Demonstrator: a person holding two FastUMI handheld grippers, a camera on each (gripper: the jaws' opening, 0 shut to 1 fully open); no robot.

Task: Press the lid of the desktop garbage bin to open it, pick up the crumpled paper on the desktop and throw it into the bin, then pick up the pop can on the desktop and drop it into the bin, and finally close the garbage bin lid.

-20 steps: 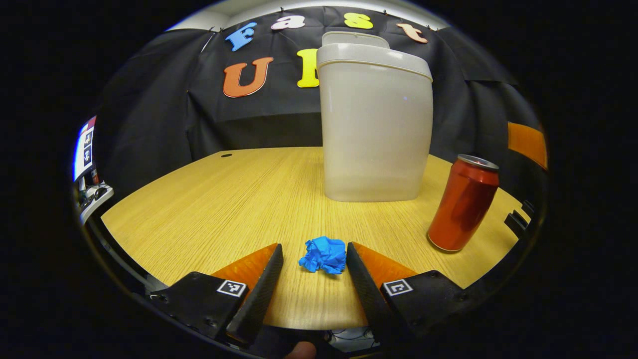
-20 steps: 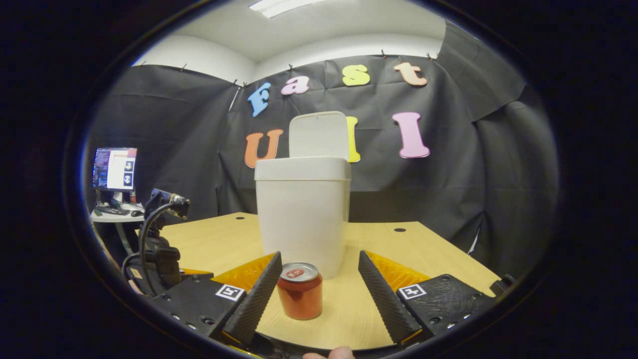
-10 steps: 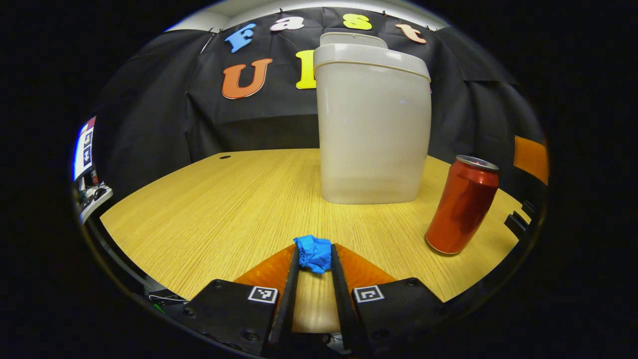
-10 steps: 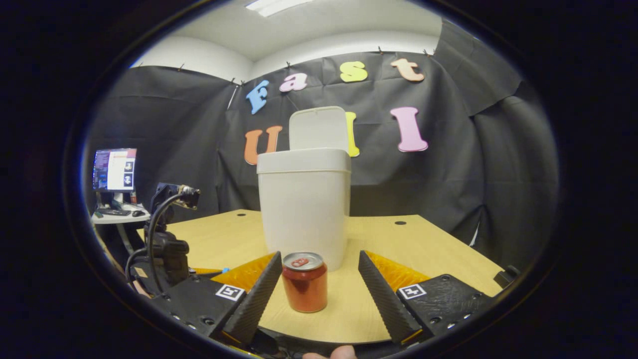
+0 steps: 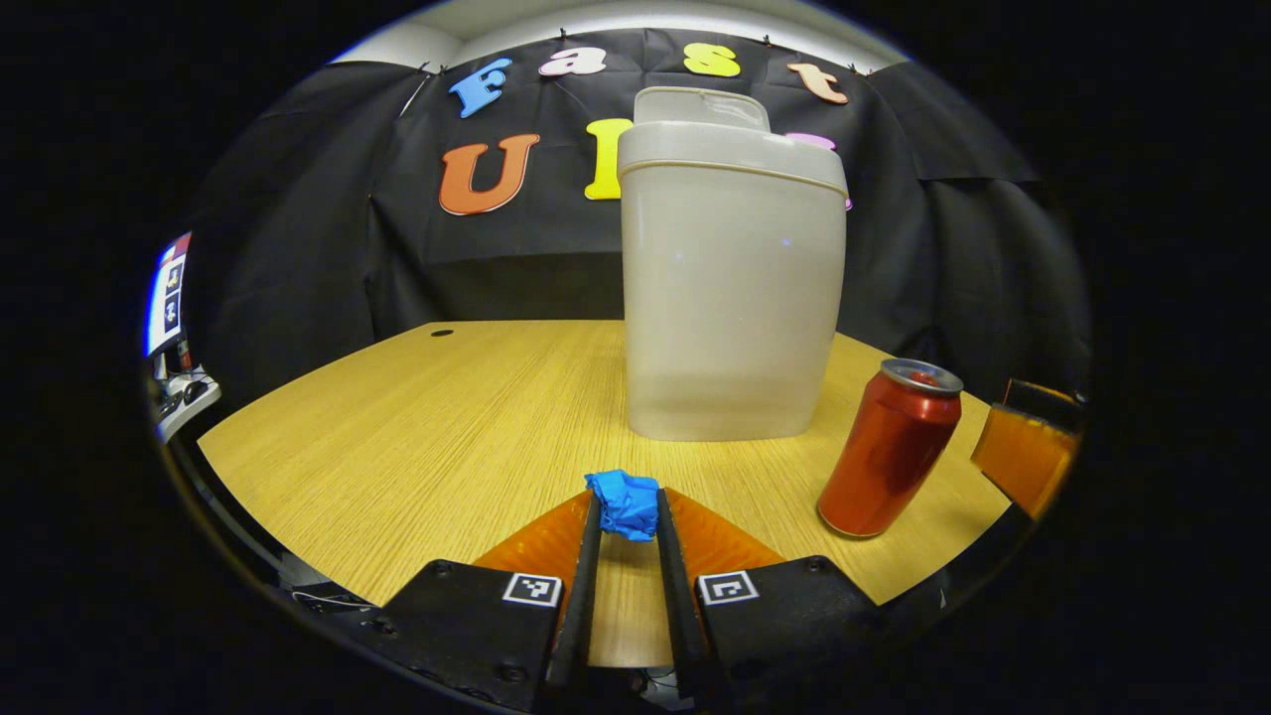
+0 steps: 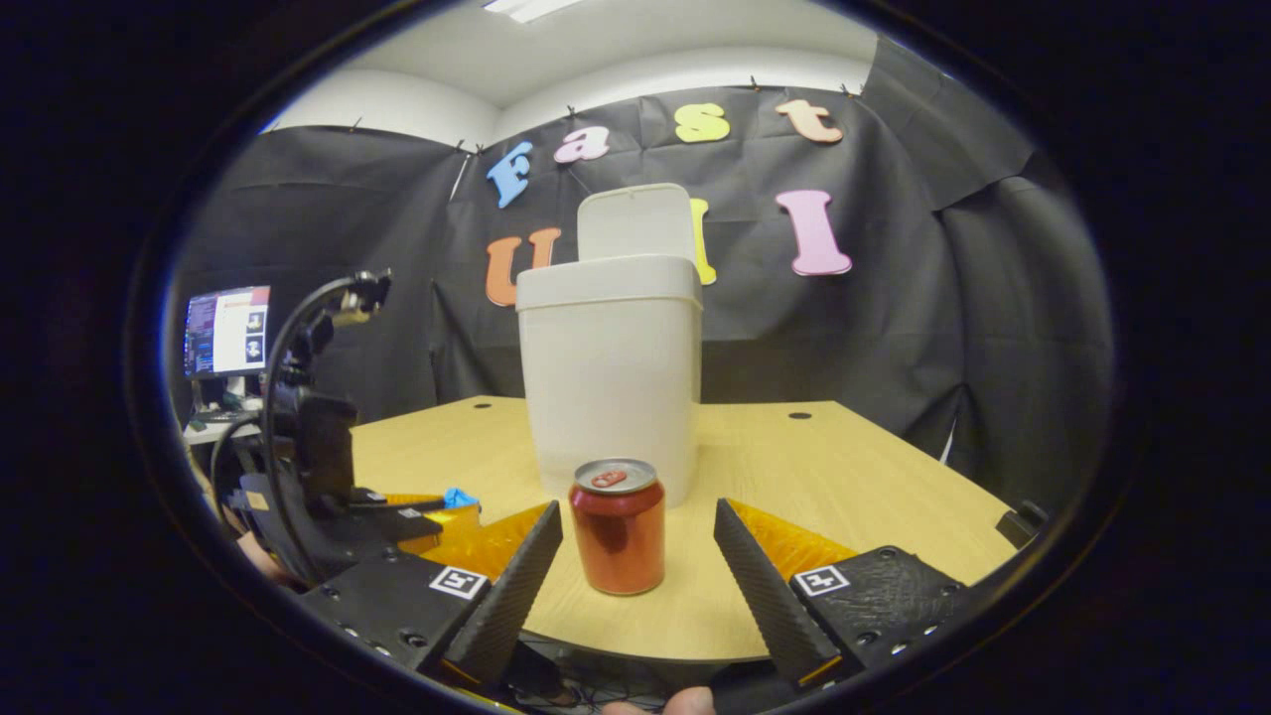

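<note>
The white garbage bin [image 5: 733,288] stands on the wooden desk [image 5: 447,417] with its lid [image 6: 635,222] swung up. My left gripper [image 5: 624,516] is shut on the blue crumpled paper [image 5: 626,501], held just above the desk in front of the bin. The red pop can [image 5: 887,449] stands upright to the right of the paper. In the right gripper view the bin [image 6: 611,372] rises behind the can [image 6: 618,524], which stands between the fingers of my open right gripper [image 6: 637,531], untouched. The left gripper [image 6: 417,506] with the paper [image 6: 458,497] shows at that view's left.
Black cloth walls close in the desk behind and to the sides. A monitor [image 6: 228,331] sits on a side table at far left. Part of the right gripper [image 5: 1028,447] shows at the desk's right edge. Cable holes [image 6: 799,415] mark the desk's back.
My left gripper closed on the blue paper and has lifted slightly. My right gripper moved forward and lower, so the can now stands between its open fingers.
</note>
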